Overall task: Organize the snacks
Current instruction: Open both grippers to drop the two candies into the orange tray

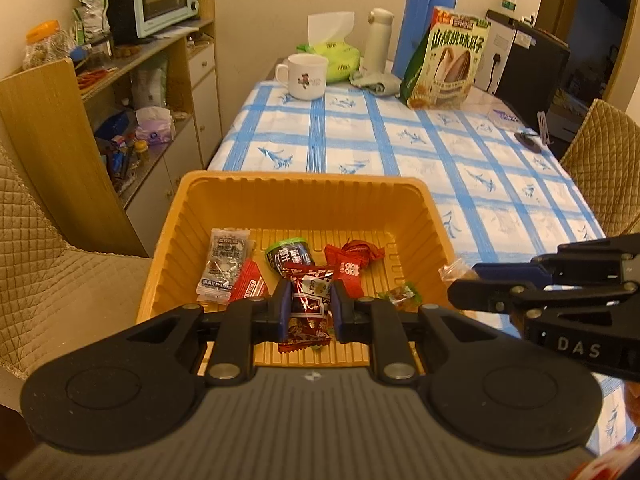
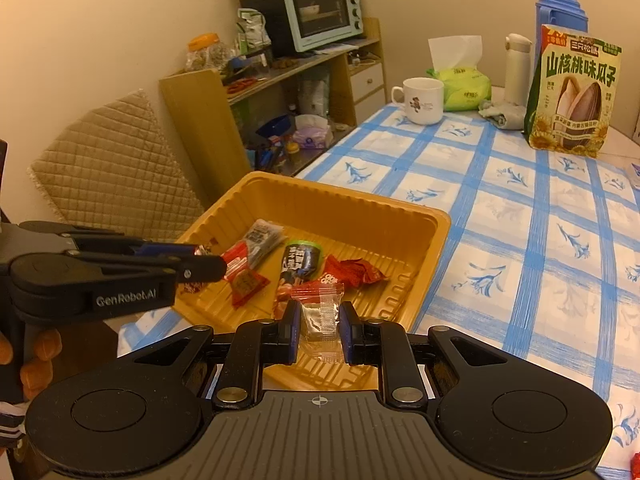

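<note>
— Left wrist view: we see the yellow tray [image 1: 304, 200] below us; our left gripper [image 1: 308, 310] pinches a red candy [image 1: 306, 300] over it.

— Our right gripper [image 2: 320, 330] clamps a clear packet [image 2: 320, 312] at the rim. We should let go low, inside the walls.

The ribbed orange plastic tray [image 1: 416, 216] looked glossy; at twelve o'clock beyond it, the checked tablecloth [image 1: 400, 152] was matt; snack wrappers [image 1: 352, 264] shone like foil.
</note>
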Demonstrator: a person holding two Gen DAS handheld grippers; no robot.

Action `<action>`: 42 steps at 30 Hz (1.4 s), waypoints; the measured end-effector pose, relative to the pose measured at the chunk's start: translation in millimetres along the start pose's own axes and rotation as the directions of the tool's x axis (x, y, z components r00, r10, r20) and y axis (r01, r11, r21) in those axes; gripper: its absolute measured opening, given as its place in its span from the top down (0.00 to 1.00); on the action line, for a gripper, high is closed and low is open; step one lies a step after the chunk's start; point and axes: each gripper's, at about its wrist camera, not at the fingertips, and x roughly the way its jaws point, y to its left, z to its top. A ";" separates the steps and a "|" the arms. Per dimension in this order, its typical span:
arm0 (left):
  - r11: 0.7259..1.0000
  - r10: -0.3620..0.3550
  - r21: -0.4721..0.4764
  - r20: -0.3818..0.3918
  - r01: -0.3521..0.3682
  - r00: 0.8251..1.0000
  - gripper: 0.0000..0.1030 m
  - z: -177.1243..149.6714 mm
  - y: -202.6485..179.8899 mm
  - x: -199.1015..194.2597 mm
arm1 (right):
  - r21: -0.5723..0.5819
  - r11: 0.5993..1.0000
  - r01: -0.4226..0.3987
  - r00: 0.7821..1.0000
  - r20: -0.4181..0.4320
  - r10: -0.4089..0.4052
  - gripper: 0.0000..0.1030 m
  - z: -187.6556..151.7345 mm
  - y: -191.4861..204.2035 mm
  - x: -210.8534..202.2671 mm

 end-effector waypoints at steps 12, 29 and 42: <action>1.000 -0.004 0.017 -0.091 0.006 0.996 0.82 -5.5 11.5 42.3 | 0.017 1.000 0.023 0.999 -0.034 -0.022 0.80 3.9 -2.1 24.9; 0.999 -0.026 0.018 -0.097 0.028 0.995 0.62 -1.5 23.8 35.0 | 0.015 1.000 0.022 0.998 -0.062 -0.021 0.80 6.6 -0.9 41.6; 1.000 -0.019 0.014 -0.103 0.020 0.995 0.57 1.7 30.0 33.5 | -0.002 1.000 0.025 0.992 -0.123 -0.025 0.80 6.4 3.4 68.9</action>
